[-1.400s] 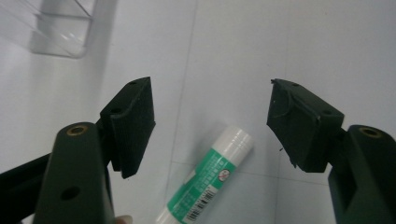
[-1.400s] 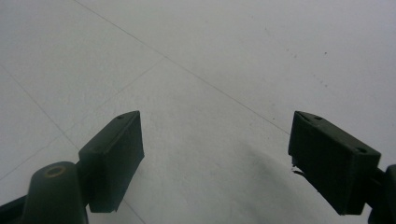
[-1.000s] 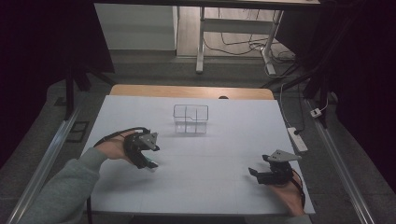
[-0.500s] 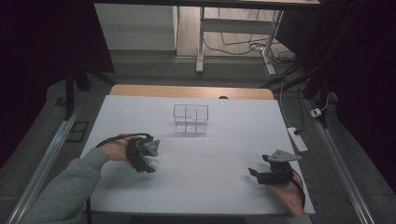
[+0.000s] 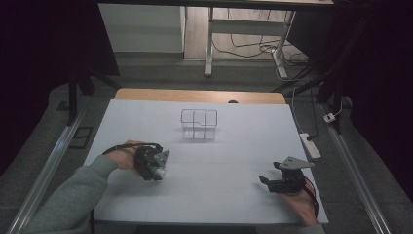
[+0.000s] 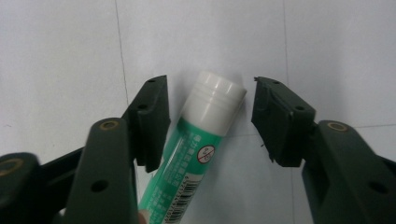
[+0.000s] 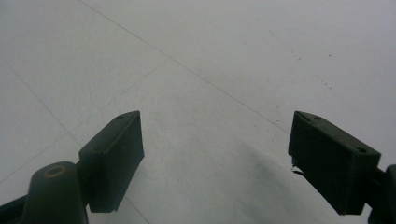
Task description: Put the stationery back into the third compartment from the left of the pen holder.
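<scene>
High view: left gripper [image 5: 157,171] nearer, lower.

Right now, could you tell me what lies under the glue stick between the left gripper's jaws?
The glue stick lies on the white table cover, between the open left gripper jaws. Its lower end is cut off by the picture's edge.

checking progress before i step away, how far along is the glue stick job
Early. Nothing sits in the clear wire-edged divided box yet. In hand: the left gripper stands open around the green, white-capped glue stick, one pad touching it, not clamped. The right gripper waits open. Gripping and moving remain.
</scene>
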The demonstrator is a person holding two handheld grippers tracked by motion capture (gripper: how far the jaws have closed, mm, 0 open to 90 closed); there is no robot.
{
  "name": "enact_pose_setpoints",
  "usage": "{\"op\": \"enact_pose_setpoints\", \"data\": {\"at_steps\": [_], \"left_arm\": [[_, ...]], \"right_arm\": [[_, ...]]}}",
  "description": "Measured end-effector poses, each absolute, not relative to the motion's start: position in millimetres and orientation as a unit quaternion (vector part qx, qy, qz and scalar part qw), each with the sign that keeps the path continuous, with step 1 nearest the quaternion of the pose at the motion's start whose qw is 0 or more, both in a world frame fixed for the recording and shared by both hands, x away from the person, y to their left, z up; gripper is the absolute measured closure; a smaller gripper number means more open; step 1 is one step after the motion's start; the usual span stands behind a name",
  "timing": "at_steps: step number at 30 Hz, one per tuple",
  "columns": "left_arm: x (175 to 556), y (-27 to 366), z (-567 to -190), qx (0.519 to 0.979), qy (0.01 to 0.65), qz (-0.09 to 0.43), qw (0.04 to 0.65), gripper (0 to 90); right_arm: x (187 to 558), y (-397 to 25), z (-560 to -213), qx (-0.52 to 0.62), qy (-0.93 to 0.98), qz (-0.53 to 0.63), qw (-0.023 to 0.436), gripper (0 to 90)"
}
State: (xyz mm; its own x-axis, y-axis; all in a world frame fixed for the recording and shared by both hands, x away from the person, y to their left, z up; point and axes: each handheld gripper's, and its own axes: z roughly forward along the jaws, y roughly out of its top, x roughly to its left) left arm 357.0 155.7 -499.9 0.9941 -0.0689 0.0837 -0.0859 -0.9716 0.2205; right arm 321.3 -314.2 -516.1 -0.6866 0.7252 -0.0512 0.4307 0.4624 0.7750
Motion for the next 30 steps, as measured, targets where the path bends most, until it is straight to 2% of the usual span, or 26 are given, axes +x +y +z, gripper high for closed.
{"op": "enact_pose_setpoints", "data": {"at_steps": [10,19,30], "left_arm": [[359,157,-505,0.99,-0.067,0.043,0.113,63.2],[358,161,-502,0.99,-0.062,0.048,0.116,64.5],[354,180,-477,0.978,-0.003,0.073,0.195,64.5]], "right_arm": [[321,-314,-517,0.346,0.834,0.386,0.189,17.5],[322,-314,-517,0.347,0.834,0.386,0.189,17.5],[321,-314,-517,0.348,0.833,0.386,0.191,17.5]]}}
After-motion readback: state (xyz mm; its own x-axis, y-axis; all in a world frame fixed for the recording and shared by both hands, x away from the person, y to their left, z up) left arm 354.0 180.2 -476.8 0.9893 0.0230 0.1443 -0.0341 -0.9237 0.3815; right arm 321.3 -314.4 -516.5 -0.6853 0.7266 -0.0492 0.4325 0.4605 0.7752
